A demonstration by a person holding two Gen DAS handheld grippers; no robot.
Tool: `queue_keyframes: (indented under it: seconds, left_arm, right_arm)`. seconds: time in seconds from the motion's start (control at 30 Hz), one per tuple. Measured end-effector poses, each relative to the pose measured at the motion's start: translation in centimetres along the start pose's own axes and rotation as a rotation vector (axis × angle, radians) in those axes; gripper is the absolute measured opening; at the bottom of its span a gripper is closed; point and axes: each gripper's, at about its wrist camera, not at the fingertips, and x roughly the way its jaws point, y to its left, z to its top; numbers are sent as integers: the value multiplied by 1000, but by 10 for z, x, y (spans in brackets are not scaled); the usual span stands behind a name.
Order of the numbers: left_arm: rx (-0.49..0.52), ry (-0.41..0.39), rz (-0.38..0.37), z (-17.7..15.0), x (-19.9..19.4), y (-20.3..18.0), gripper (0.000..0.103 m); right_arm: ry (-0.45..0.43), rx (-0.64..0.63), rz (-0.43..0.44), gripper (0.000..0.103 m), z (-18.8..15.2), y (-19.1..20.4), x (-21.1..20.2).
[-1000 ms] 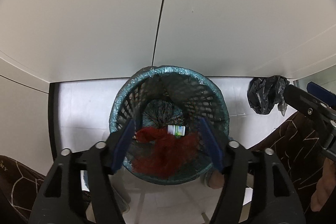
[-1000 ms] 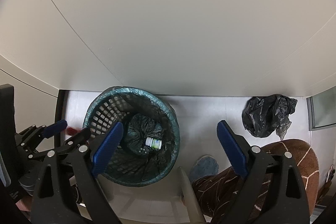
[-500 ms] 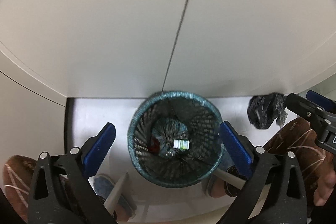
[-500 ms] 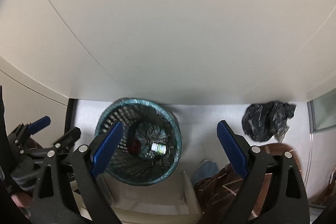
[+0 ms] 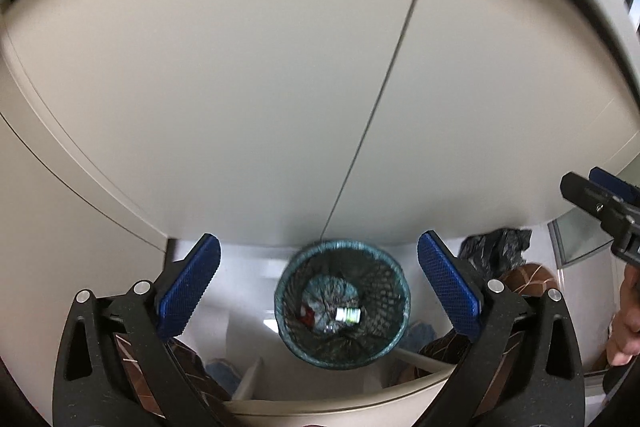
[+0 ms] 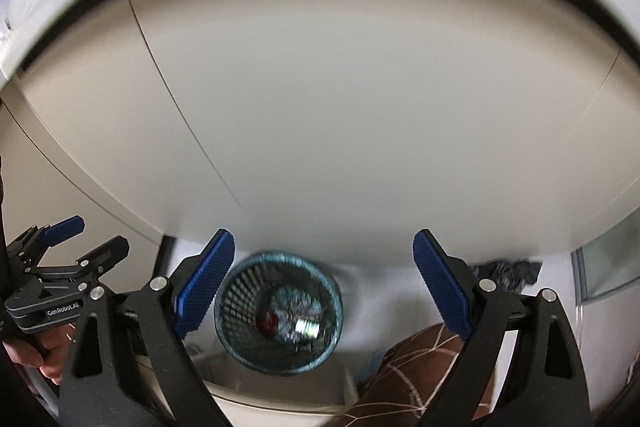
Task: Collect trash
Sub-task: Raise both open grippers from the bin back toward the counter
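Observation:
A teal mesh waste basket (image 5: 342,351) with a dark liner stands on the white floor below me; it also shows in the right wrist view (image 6: 236,303). Inside lie a red crumpled piece (image 5: 307,313) and a small white bottle (image 5: 349,314); the right wrist view shows the red piece (image 6: 269,323) and the bottle (image 6: 307,327) too. My left gripper (image 5: 318,281) is open and empty, high above the basket. My right gripper (image 6: 322,281) is open and empty, also high above it.
A crumpled black plastic bag (image 5: 496,251) lies on the floor right of the basket, seen also in the right wrist view (image 6: 508,269). A beige cabinet front (image 5: 280,87) fills the view behind. The person's brown patterned trousers (image 6: 412,367) and a chair edge (image 5: 340,401) are below.
The left gripper opened, dropped the red piece into the basket and rose. Both grippers have lifted away, so the basket looks smaller.

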Motion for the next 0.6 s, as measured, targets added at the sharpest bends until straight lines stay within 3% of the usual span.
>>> queue_keyframes:
  seconds: [0.27,0.6]
  left_arm:
    - [12,-126,3,44,-77,-5,97]
    - [22,-256,32,98,-148,-11,97]
  right_arm:
    - [-131,-21,-2,87,48,3,-64]
    - [-232,-27,-1,87,99,1,-119]
